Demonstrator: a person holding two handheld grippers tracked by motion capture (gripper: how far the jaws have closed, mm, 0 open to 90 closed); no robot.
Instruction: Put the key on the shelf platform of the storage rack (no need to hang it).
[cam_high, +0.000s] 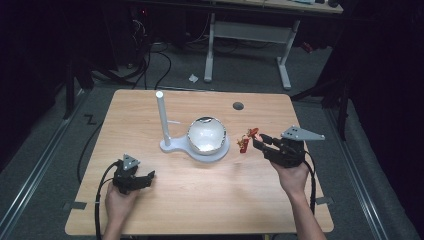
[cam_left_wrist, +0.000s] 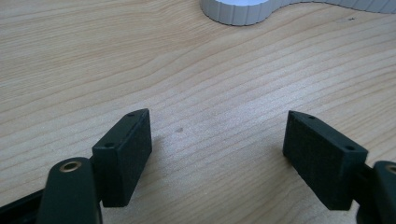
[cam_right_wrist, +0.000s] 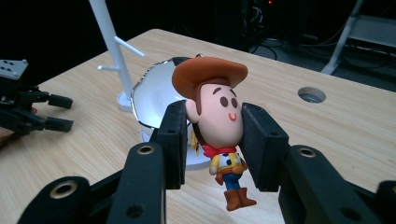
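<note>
The right gripper (cam_right_wrist: 212, 140) clamps the cowboy figurine (cam_right_wrist: 215, 116) by its head; it looks light, rigid, smooth; the left gripper (cam_left_wrist: 217, 154) gapes empty over the table (cam_left_wrist: 196, 70).

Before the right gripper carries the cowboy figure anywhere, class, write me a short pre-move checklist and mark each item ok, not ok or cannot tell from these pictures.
1. Figure held: ok. The right gripper has its jaws pressed on the head of the cowboy figure.
2. Figure off the table: ok. Its boots hang above the wood in the right gripper view.
3. Left gripper out of the way: ok. It sits open, low at the table's near left.
4. Bowl steady on the white stand: cannot tell.
5. Stand's peg free: ok, nothing hangs on it.
6. Figure has a hanging loop: cannot tell.
</note>
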